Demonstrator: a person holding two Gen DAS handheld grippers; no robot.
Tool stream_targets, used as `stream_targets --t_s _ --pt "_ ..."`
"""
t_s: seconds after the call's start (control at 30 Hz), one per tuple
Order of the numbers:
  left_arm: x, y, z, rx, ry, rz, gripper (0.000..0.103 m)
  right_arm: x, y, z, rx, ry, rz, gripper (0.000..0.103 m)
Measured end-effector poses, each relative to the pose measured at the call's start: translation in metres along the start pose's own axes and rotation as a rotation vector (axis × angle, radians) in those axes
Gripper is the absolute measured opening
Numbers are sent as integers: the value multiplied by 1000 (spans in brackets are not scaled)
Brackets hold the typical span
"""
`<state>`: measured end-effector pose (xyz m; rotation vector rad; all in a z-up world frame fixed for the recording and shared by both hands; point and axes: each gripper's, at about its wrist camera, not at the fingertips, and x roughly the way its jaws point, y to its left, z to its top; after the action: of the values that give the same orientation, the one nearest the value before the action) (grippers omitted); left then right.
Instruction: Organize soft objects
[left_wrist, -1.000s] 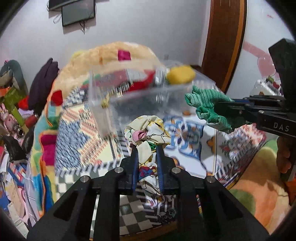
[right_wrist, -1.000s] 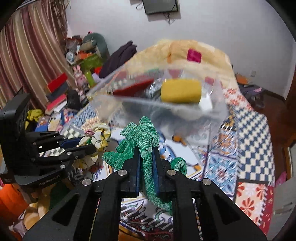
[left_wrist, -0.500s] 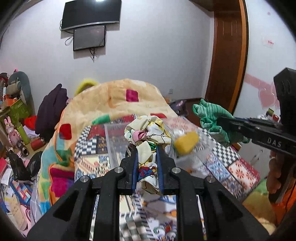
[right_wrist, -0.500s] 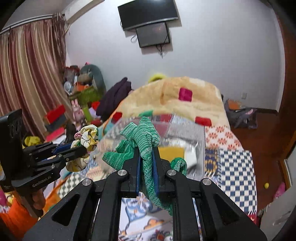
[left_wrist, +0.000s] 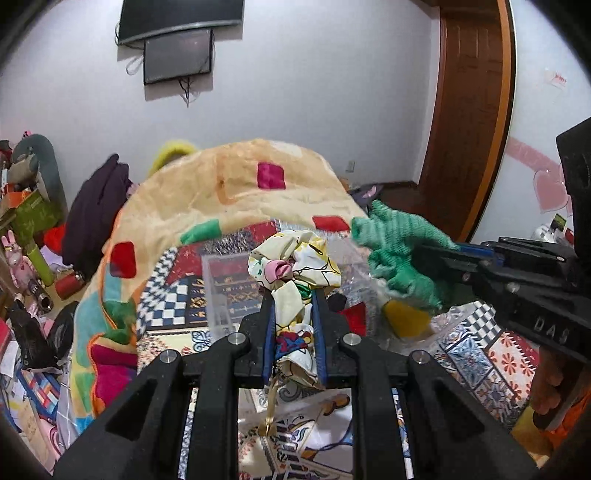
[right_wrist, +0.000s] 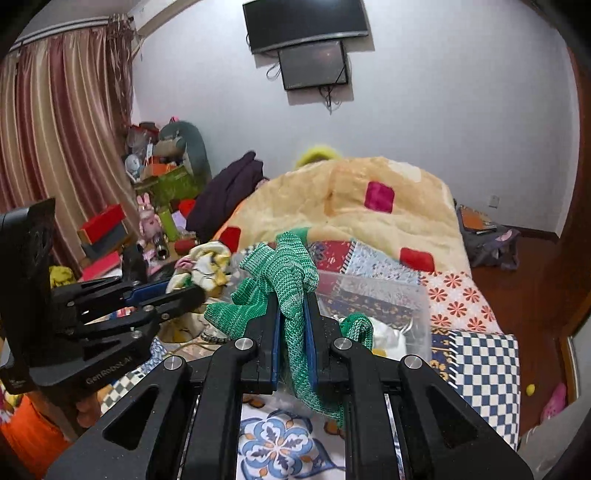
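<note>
Cluttered bedroom, patchwork-quilted bed. Left gripper clamps a floral cloth bundle; right gripper clamps a green knitted cloth. Neither yet dropped into the clear plastic bin.

1. Left gripper clamps a floral cloth, raised above a patchwork bed.
2. At right, right gripper grips a green knit.
3. Behind both sits a clear bin with a yellow sponge.
</note>
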<state>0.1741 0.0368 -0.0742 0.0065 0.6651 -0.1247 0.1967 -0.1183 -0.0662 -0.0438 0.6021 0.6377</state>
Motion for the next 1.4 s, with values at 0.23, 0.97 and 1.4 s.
stream_targets --t_s 0.23,0.97,1.4 --pt "33 -3 -10 21 70 -7 18 34 -2 -15 -34 69 -41 12" --pt "-69 -9 3 -19 -141 -4 52 -37 -3 2 -24 -39 -32 47" --pt "-145 -27 -11 -46 -345 0 82 -116 16 -6 -45 -239 -46 73"
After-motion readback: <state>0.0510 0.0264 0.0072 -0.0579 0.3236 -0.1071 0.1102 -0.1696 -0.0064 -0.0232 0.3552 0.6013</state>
